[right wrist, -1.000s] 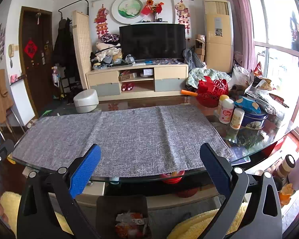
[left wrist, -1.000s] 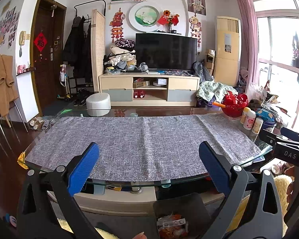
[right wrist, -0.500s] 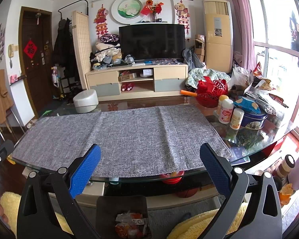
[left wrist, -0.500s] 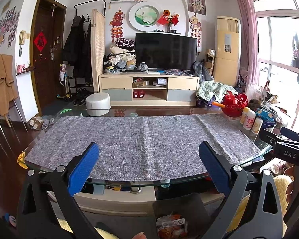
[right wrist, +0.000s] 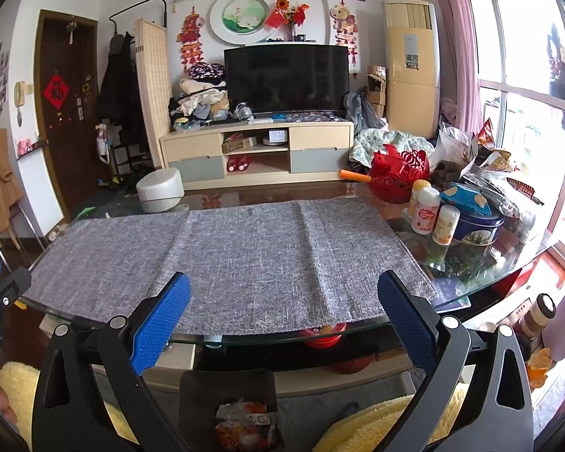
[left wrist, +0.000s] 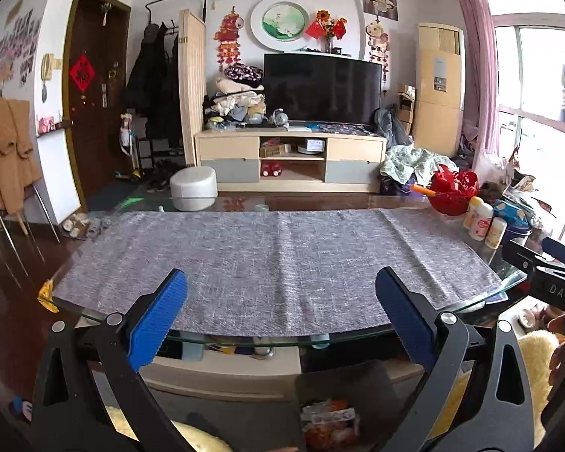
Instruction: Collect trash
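Though a full second separated the earliest view from this one, almost nothing had shifted: the left tool (left wrist: 281, 299) and the right tool (right wrist: 283, 299) both hung at the near edge of the table (right wrist: 482, 293), each spread wide with nothing between its blue pads, just as they had been. The grey cloth (left wrist: 271, 260) lay bare across the glass top, with no scrap of litter showing on it. What trash could be seen sat below, packed into a dark bin (right wrist: 228, 395) on the floor in front of the table, wrappers (right wrist: 245, 425) heaped inside it. Bottles (right wrist: 425, 211), a blue tin (right wrist: 478, 224) and a red basket (right wrist: 397, 177) crowded the table's right end, along with crinkled bags (right wrist: 486, 173), but whether any of that counted as rubbish could not be told. By my reading, the stillness and the empty pads suggested the collecting was finished, or paused while the person looked for more.
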Tool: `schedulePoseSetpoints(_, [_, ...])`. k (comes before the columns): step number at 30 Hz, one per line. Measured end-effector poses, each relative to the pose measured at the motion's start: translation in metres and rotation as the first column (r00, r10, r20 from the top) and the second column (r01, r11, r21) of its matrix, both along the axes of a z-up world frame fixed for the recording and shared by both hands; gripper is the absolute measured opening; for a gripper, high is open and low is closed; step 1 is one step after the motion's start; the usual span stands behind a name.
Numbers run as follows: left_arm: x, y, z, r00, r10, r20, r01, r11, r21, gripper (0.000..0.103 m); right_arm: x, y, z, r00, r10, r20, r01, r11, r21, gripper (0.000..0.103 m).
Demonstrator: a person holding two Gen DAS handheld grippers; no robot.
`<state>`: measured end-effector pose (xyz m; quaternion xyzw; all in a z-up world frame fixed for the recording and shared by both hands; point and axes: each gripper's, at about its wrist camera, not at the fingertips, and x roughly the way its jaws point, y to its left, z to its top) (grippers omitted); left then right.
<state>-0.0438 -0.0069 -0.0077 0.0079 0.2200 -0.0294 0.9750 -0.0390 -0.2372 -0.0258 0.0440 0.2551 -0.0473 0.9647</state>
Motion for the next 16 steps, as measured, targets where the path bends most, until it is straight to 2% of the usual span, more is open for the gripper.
schedulePoseSetpoints(4, [-0.002,0.0011,0.0002,1.0,-0.03,0.003,0.03,0.999,-0.034,0.095,-0.0002,0.0005,0.0,1.0,0.0,-0.001,0.0,1.0,0.001,0.1])
schedulePoseSetpoints(16, [0.003,-0.0011,-0.0021,1.0,-0.012,-0.024,0.012,1.0,-0.012,0.095,0.0003,-0.0004,0.0001,1.0,0.0,-0.001,0.0,1.0,0.001,0.1])
